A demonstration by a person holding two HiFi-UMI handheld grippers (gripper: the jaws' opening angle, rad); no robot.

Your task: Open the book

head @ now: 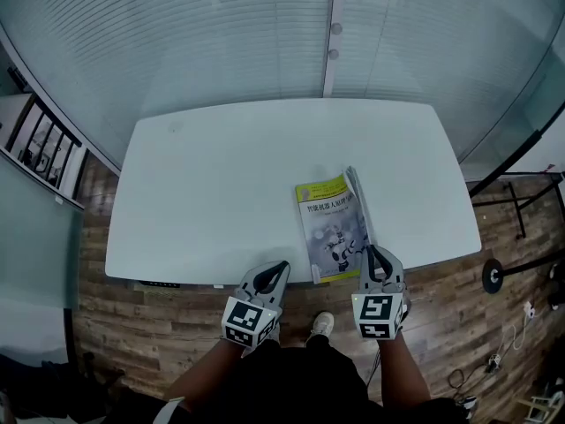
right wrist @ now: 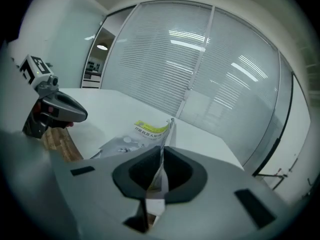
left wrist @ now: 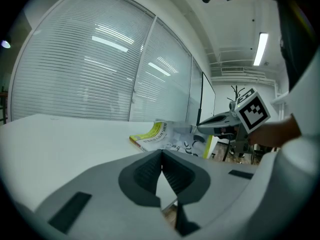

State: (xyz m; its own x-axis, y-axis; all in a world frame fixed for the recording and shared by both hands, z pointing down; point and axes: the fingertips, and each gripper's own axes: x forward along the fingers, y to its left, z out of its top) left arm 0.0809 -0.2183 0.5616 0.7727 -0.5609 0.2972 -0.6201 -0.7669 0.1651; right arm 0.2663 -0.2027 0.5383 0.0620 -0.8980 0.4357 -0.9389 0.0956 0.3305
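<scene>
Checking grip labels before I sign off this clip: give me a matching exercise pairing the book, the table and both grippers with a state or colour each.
Things:
1. book
2. left gripper
3. right gripper
4. table

States:
A. jaws together, nothing between them
B. white, carries the book
C. clamped on lifted pages
D. yellow-topped cover, lying by the table's near edge

Pairs: 1-D, 2-A, 3-C, 4-B

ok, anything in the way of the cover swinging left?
Nothing lies on the table left of the book. Only the left gripper, shut and empty, hovers by its near-left corner and might catch the cover pinched by the right gripper.
</scene>
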